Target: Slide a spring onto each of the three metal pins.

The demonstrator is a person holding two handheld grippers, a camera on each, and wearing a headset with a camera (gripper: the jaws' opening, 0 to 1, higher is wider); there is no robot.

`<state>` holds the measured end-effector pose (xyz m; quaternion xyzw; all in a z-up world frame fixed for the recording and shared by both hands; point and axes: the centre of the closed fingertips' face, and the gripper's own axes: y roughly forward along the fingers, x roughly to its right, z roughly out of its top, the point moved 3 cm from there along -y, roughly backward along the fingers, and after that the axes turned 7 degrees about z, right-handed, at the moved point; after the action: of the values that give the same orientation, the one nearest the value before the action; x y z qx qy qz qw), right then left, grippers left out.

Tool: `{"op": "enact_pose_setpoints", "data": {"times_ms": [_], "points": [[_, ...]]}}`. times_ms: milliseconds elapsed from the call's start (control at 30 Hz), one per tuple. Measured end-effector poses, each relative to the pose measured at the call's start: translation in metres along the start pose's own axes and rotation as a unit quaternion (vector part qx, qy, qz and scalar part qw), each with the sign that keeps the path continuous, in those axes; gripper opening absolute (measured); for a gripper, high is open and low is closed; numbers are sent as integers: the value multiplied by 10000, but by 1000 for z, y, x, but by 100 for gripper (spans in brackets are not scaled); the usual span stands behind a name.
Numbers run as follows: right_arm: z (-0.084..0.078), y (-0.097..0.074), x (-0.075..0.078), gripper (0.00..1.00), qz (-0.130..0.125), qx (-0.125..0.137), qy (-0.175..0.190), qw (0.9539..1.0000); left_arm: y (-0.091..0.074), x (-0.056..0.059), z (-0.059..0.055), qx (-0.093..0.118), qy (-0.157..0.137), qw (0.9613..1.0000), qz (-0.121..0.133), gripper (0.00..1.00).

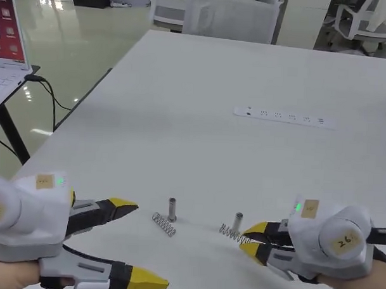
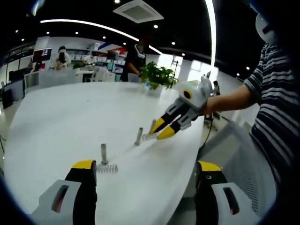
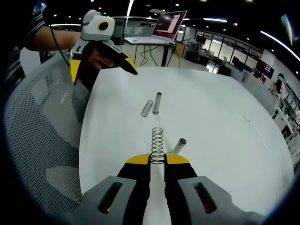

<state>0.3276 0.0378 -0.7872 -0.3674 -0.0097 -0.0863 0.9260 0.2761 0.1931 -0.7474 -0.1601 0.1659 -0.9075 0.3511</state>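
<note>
Two short metal pins (image 1: 172, 209) (image 1: 238, 220) stand upright on the white table (image 1: 199, 145). A loose spring (image 1: 164, 223) lies beside the left pin. My right gripper (image 1: 252, 239) is shut on a second spring (image 1: 230, 233), which sticks out toward the right pin. In the right gripper view the jaws (image 3: 158, 160) pinch that spring (image 3: 157, 139) at its near end, just left of the nearer pin (image 3: 178, 145). The farther pin (image 3: 157, 103) has the loose spring (image 3: 147, 108) next to it. My left gripper (image 1: 142, 244) is open and holds nothing, left of the pins.
A white power strip (image 1: 284, 117) lies farther back on the table. A laptop (image 1: 3, 43) sits on a stand at the far left with a cable hanging. A mesh chair (image 3: 42, 140) is at the table's near edge, and office chairs (image 1: 216, 15) stand beyond the far edge.
</note>
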Motion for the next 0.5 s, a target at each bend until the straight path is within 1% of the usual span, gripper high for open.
{"op": "enact_pose_setpoints", "data": {"times_ms": [67,167,267,300,400,500], "points": [[2,-5,-2,7,39,-16,-145,9999,4,2,3,13,14,10000,-76,83],[5,-11,-7,7,95,-28,-296,9995,11,6,5,-38,121,9998,-180,81],[5,-14,-12,7,165,-82,-463,9988,19,9,8,-24,186,9994,-278,78],[4,-15,-14,7,197,-144,-606,9979,24,12,9,-19,222,9992,-329,78],[4,-18,-19,7,256,-158,-749,9967,35,20,11,-31,294,9984,-473,75],[3,-20,-22,7,301,-180,-893,9954,44,27,11,-74,376,9974,-609,74]]}}
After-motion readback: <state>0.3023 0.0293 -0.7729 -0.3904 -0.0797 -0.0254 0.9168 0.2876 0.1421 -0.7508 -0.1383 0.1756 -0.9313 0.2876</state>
